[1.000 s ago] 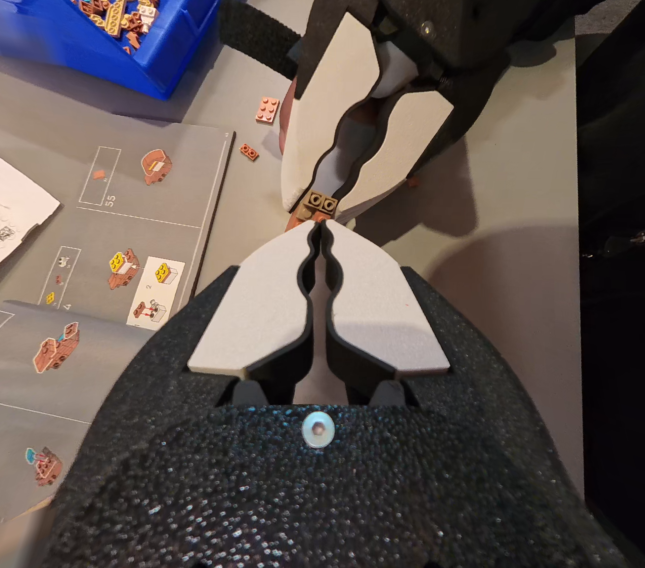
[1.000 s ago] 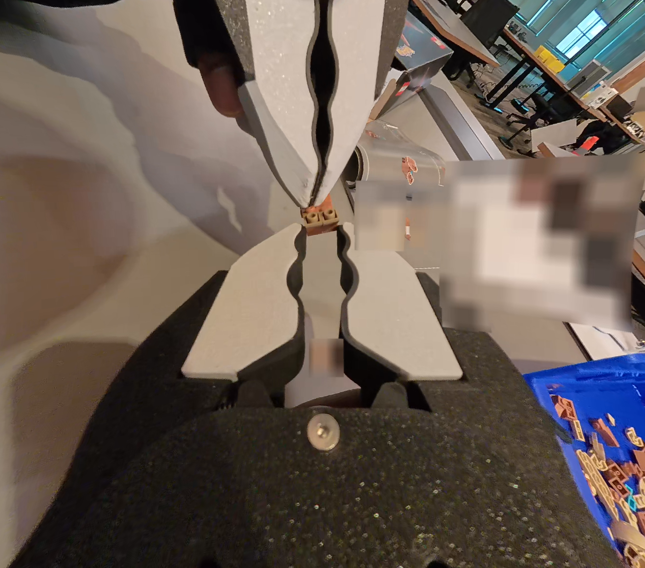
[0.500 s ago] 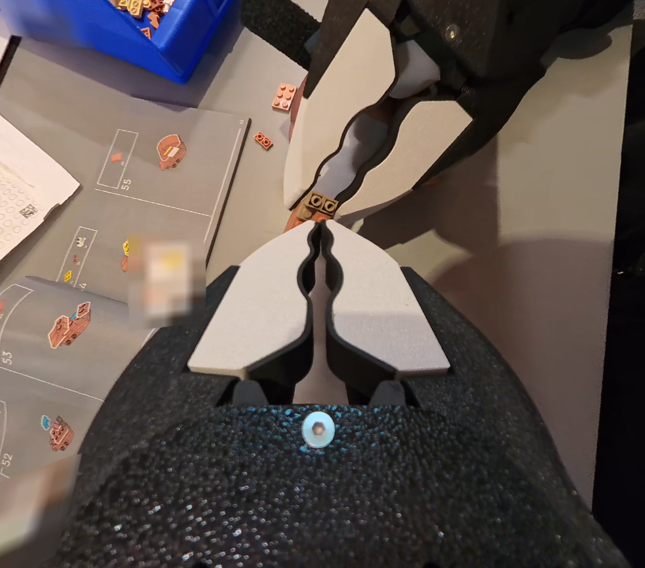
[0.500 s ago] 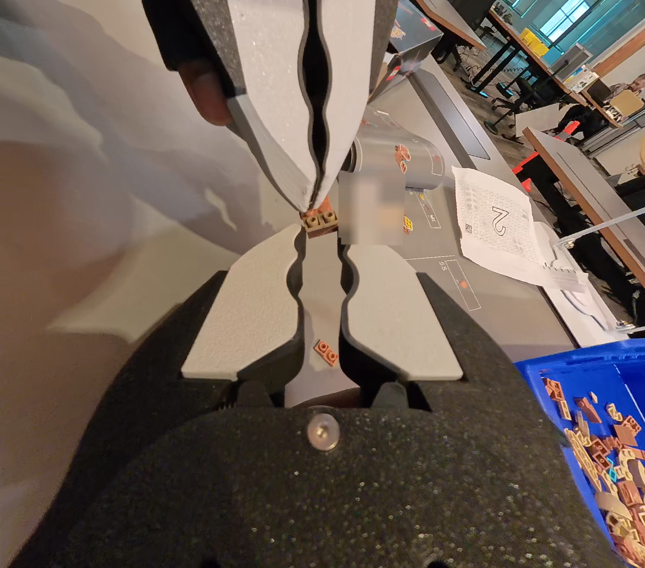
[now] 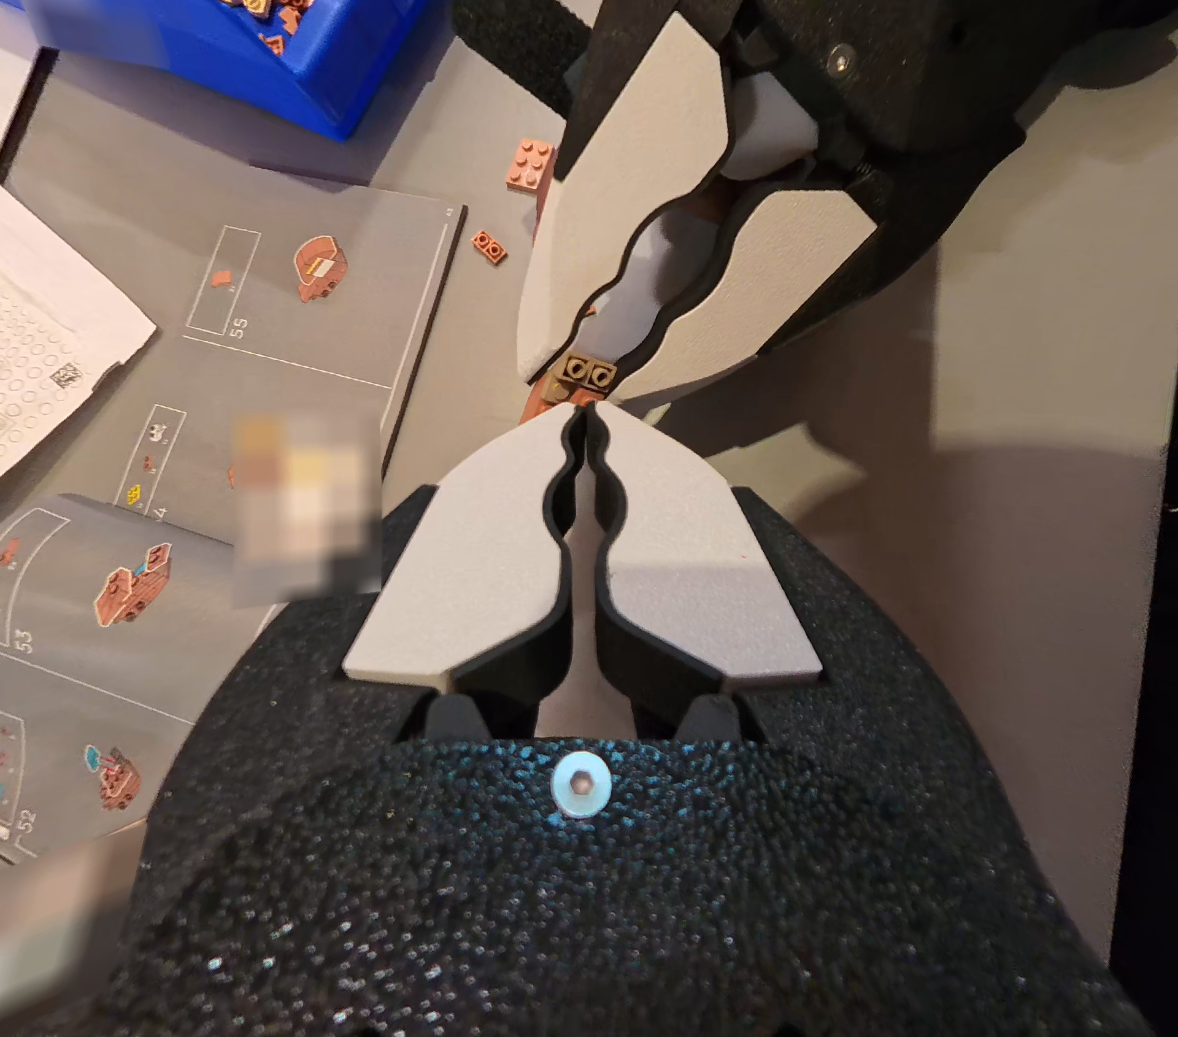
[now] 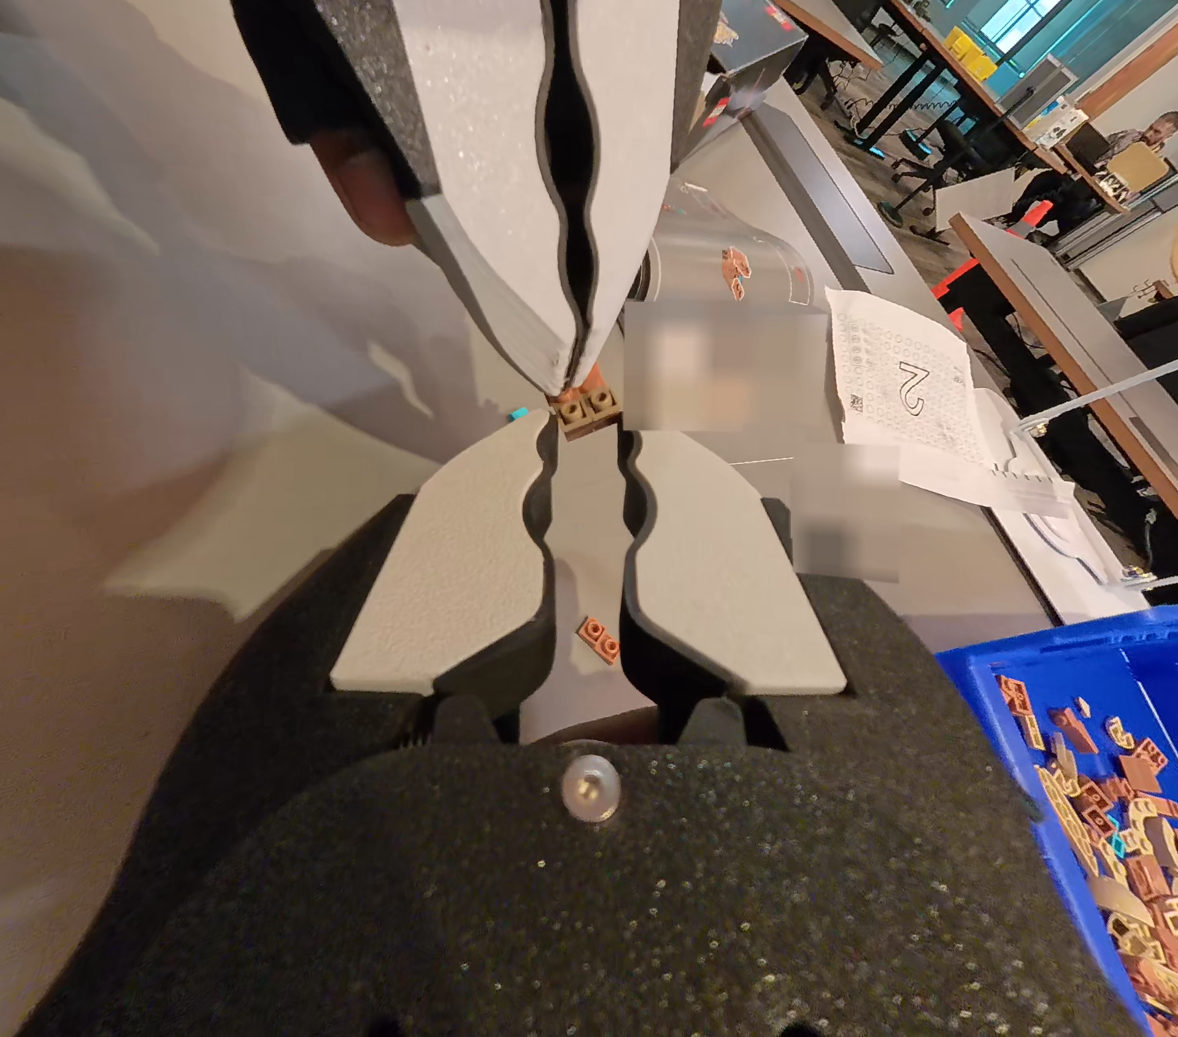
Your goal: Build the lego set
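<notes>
Both grippers meet tip to tip on one small brick assembly (image 5: pixel 577 381), held above the worktop (image 5: pixel 956 496).

My right gripper (image 6: pixel 585 423) has its jaws part-open, pads clamping the tan-topped end; my left gripper (image 5: pixel 585 408) has its jaws closed, nipping the reddish-brown end opposite; spare bricks lie beyond.

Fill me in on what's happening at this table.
A person works two handheld grippers tip to tip above a grey table. The right gripper grips a small tan-and-brown brick assembly between its fingers. The left gripper, fingers closed, meets the assembly's reddish-brown part. A blue bin of bricks and an instruction booklet lie nearby.
</notes>
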A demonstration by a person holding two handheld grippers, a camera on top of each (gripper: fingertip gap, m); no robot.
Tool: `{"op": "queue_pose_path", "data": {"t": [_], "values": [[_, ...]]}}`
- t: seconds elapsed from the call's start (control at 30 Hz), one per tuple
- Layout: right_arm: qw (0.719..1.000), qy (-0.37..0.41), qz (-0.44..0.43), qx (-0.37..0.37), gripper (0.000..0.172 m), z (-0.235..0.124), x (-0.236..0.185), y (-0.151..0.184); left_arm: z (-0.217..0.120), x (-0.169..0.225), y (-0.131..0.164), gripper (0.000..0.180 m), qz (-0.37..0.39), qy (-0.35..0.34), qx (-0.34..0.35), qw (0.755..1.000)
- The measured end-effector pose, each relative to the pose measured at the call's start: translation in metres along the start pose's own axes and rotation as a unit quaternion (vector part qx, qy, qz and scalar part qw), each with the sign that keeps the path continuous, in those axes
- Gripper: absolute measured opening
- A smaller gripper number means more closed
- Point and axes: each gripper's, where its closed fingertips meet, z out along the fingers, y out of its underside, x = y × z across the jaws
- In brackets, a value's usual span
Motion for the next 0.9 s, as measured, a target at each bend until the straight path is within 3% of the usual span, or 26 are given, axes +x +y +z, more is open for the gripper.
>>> {"op": "queue_pose_path", "data": {"t": [0.43, 0.9], "values": [[0.995, -0.019, 0.085, 0.039, 0.017, -0.001, 0.007, -0.006, -0.007, -0.006, -0.007, 0.0, -0.015, -0.002, 0.037, 0.999], [0.993, -0.038, 0.105, 0.048, 0.017, -0.002, 0.005, -0.009, -0.01, -0.005, -0.008, 0.0, -0.014, 0.006, 0.045, 0.999]]}}
